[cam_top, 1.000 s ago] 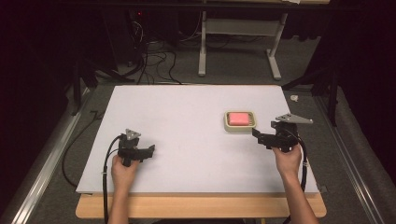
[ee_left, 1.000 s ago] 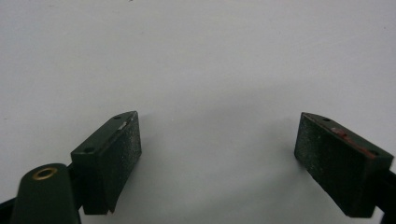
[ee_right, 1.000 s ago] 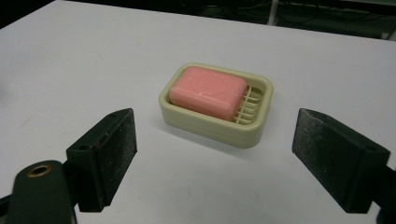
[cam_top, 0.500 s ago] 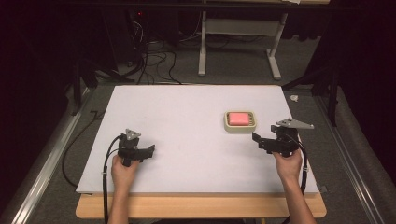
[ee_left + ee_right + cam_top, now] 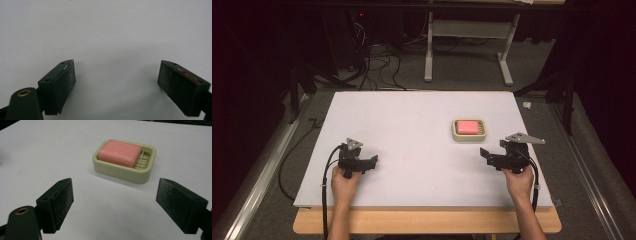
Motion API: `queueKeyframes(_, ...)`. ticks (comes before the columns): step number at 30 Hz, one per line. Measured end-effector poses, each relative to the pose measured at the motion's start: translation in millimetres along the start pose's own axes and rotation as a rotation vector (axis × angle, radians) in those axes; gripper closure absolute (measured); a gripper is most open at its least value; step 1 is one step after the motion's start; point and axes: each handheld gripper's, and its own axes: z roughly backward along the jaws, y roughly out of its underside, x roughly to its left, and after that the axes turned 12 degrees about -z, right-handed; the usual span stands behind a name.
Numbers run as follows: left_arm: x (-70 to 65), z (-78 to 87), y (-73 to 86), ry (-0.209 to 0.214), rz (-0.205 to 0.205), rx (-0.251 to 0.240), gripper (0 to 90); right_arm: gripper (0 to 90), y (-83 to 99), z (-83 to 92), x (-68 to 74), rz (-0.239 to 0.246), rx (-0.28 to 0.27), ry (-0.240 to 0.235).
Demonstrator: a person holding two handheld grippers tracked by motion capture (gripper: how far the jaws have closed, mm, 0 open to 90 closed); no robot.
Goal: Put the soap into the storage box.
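Here, two hand-held grippers low over a white table [image 5: 412, 120], a soap dish near the right one.

Left gripper [image 5: 373, 161] at the near-left of the table, gripped in the left hand [image 5: 343, 181], jaws wide apart over bare white surface, nothing between them. Right gripper [image 5: 484, 154] at the near-right, held in the right hand [image 5: 518, 179], jaws likewise spread wide and empty. Cream soap dish [image 5: 124, 161] just ahead of the right gripper's jaws, apart from them, resting flat on the table right of centre. Pink soap bar [image 5: 120, 153] lying in the dish toward one end, slatted grid bare at the other. Cable [image 5: 324, 180] trailing back from the left gripper beside the forearm.
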Motion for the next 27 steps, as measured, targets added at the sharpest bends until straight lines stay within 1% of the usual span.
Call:
queueKeyframes(3, 0.0, 0.0, 0.0, 0.000, 0.000, 0.000, 15.1, 15.0, 2.3, -1.2, 0.6, 0.000, 0.004, -0.001)
queueKeyframes(4, 0.0, 0.0, 0.0, 0.000, 0.000, 0.000, 15.1, 15.0, 4.3, -2.2, 1.4, 0.005, 0.013, 0.000)
queueKeyframes(12, 0.0, 0.0, 0.0, 0.000, 0.000, 0.000, 15.1, 15.1, 9.5, -5.8, 3.6, 0.022, 0.023, -0.002)
queueKeyframes(16, 0.0, 0.0, 0.0, 0.000, 0.000, 0.000, 15.1, 15.1, 12.4, -7.5, 5.3, 0.018, 0.035, 0.000)
queueKeyframes(18, 0.0, 0.0, 0.0, 0.000, 0.000, 0.000, 15.1, 15.2, 14.1, -9.3, 6.0, 0.028, 0.037, 0.001)
queueKeyframes(21, 0.0, 0.0, 0.0, 0.000, 0.000, 0.000, 15.1, 15.2, 16.1, -11.2, 7.6, 0.026, 0.043, -0.001)
queueKeyframes(27, 0.0, 0.0, 0.0, 0.000, 0.000, 0.000, 15.1, 15.2, 20.3, -16.6, 10.3, 0.044, 0.060, 0.001)
